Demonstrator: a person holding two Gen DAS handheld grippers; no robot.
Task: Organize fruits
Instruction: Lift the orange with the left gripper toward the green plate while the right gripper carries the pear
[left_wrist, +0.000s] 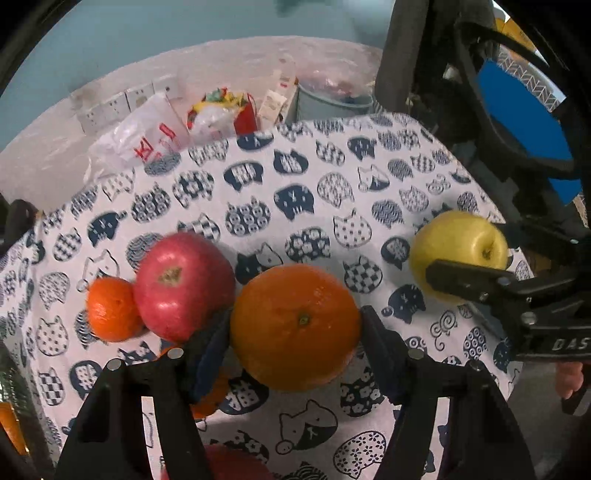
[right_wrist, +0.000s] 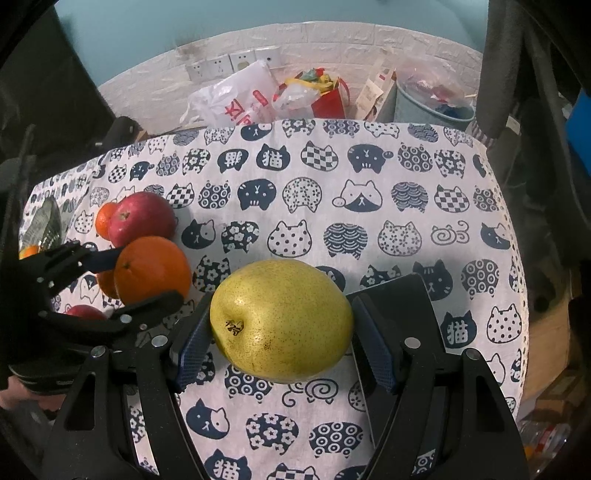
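The cat-print tablecloth (right_wrist: 369, 236) carries the character 猫 on several cat heads; the right tongs (left_wrist: 461, 258) read "DAS" — cut off; red print on the far plastic bag (right_wrist: 236, 96) is unreadable

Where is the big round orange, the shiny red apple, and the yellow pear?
big round orange (left_wrist: 295, 325), left wrist view, on its skin near the stem dimple.
shiny red apple (left_wrist: 183, 286), left wrist view, middle of its red side.
yellow speckled pear (right_wrist: 282, 319), right wrist view, centre of its skin.

Home room: cat-print tablecloth (right_wrist: 369, 236), wall sockets (right_wrist: 236, 61) upper centre, plastic shopping bag (right_wrist: 236, 96), rubbish bin (right_wrist: 428, 105) behind table.
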